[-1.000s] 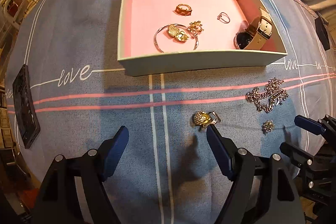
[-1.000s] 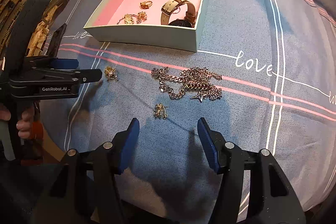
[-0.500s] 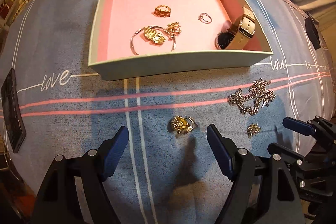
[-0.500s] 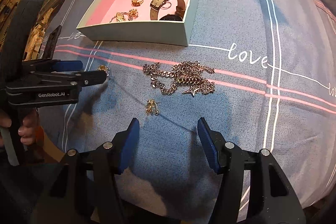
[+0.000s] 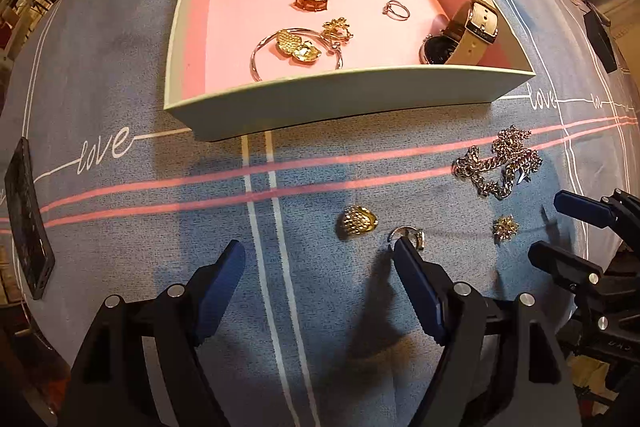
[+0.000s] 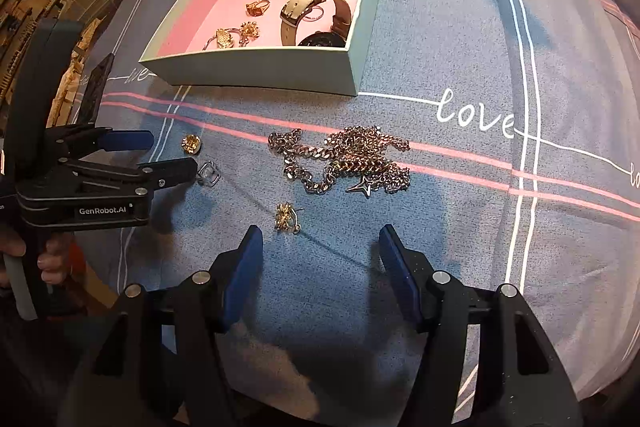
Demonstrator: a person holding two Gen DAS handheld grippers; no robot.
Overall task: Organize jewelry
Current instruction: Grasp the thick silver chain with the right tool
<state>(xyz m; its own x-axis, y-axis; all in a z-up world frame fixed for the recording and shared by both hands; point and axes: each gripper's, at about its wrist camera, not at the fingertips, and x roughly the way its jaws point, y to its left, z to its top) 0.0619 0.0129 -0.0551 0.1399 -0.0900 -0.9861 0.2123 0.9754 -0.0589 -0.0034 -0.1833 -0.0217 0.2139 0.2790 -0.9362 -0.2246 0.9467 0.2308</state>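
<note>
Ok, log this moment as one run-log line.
left gripper: open, over gold ring | right gripper: open, near earring | chain: on cloth | box: part filled

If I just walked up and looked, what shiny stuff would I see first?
You would probably spot the pink-lined box first, at the far side of the blue cloth, holding gold rings, a bangle and a watch. Next comes the tangled silver chain with a star charm, lying on the cloth in front of the box. The open left gripper hangs by a gold earring, and the open right gripper by a small gold flower earring.
</note>
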